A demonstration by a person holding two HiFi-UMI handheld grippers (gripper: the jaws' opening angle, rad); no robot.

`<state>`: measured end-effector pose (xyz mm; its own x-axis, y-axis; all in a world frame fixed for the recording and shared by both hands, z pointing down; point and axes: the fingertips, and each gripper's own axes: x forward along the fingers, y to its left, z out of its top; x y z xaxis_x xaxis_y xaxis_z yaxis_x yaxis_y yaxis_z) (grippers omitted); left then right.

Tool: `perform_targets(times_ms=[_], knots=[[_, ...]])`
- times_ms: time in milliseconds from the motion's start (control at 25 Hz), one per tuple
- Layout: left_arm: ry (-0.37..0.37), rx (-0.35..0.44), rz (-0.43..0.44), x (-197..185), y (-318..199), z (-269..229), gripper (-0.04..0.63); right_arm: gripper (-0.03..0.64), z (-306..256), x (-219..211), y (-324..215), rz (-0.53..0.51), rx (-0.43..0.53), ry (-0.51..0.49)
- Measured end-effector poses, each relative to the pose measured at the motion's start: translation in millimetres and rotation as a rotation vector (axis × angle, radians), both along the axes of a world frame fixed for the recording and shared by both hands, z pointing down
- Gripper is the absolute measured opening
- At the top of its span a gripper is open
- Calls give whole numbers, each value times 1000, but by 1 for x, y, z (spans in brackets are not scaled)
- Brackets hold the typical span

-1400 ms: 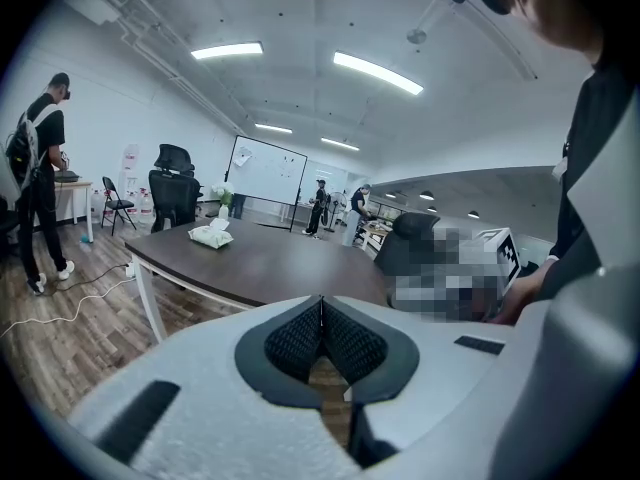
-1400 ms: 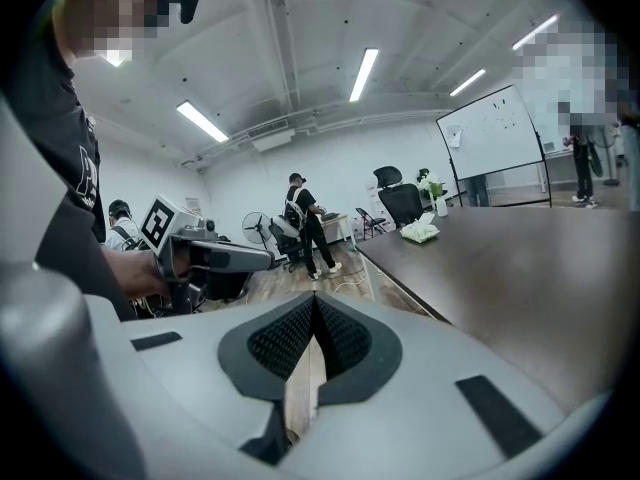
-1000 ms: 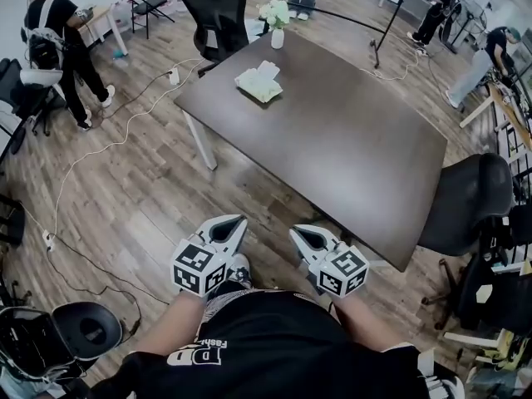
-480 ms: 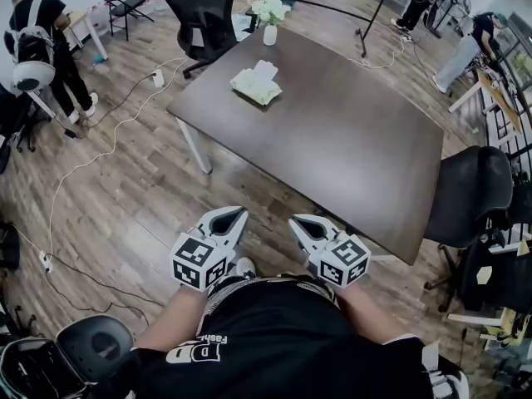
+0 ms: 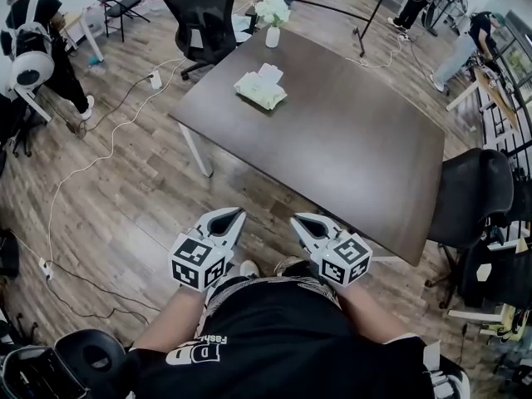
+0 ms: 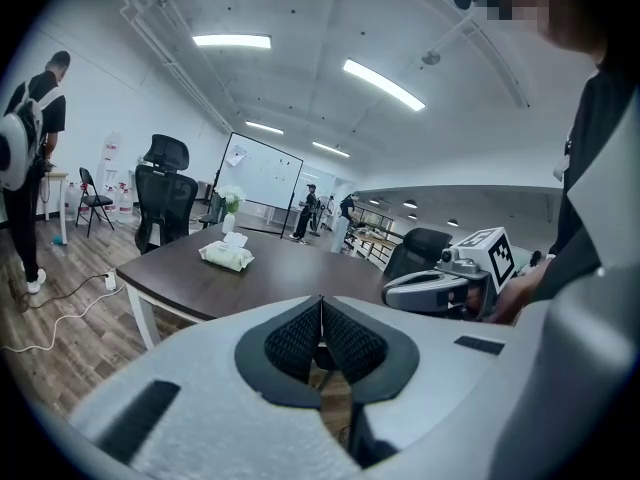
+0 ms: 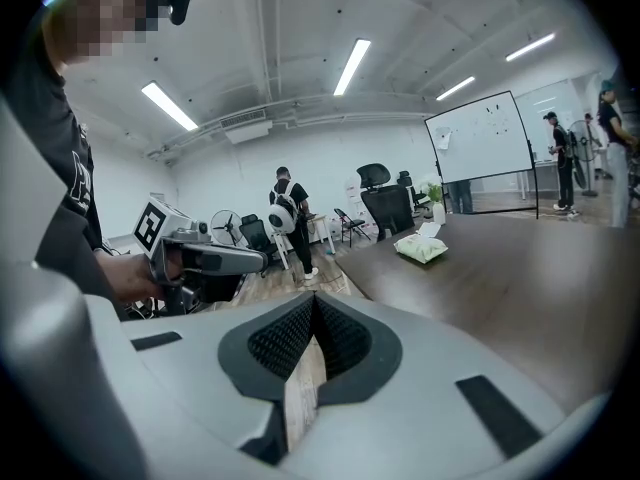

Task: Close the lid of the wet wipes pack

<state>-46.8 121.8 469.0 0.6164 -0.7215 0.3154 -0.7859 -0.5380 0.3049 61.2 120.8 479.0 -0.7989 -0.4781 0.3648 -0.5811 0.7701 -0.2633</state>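
The person stands off the near corner of the dark counter (image 5: 349, 148), both claws held out low in front of their black shirt and over the wooden floor (image 5: 125, 198). The left claw (image 5: 233, 213) is closed, its ribbed pads pressed together with nothing between them. The right claw (image 5: 301, 220) is closed and empty as well. The two sit side by side, a small gap between them, each pointing toward the counter and a little downward.

The wet wipes pack (image 5: 260, 89) lies flat at the far end of the counter, near its far left corner, well apart from both claws. Something white stands up at its far edge; from here I cannot tell whether it is the lid or a wipe. Just beyond the pack stands a white vase (image 5: 273, 36) of pale flowers, near the pack but apart from it.

Between the claws and the pack there is only bare counter top. A black office chair (image 5: 204, 19) sits behind the far corner, and a second black chair (image 5: 470, 198) is against the right side. White cables (image 5: 100, 152) trail over the floor to the left. Other people stand at the edges of the room, none near the counter.
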Motion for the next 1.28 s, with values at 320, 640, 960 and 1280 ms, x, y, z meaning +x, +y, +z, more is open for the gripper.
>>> perform_targets(times_ms=[320,640,960,1280], knots=[[-1,-7,12,-2,-13,1,20,5,1,-2,-12,9,-7,2],[-19,1,5,-5,-34,3,20,5,1,-12,-42,6,12,-33],[-37,-32,3,-15,-72,11,20,5,8,-26,-89,5,-11,-60],[-56,-40,0,-25,-139,8,20,5,8,-34,-157,14,-21,-76]])
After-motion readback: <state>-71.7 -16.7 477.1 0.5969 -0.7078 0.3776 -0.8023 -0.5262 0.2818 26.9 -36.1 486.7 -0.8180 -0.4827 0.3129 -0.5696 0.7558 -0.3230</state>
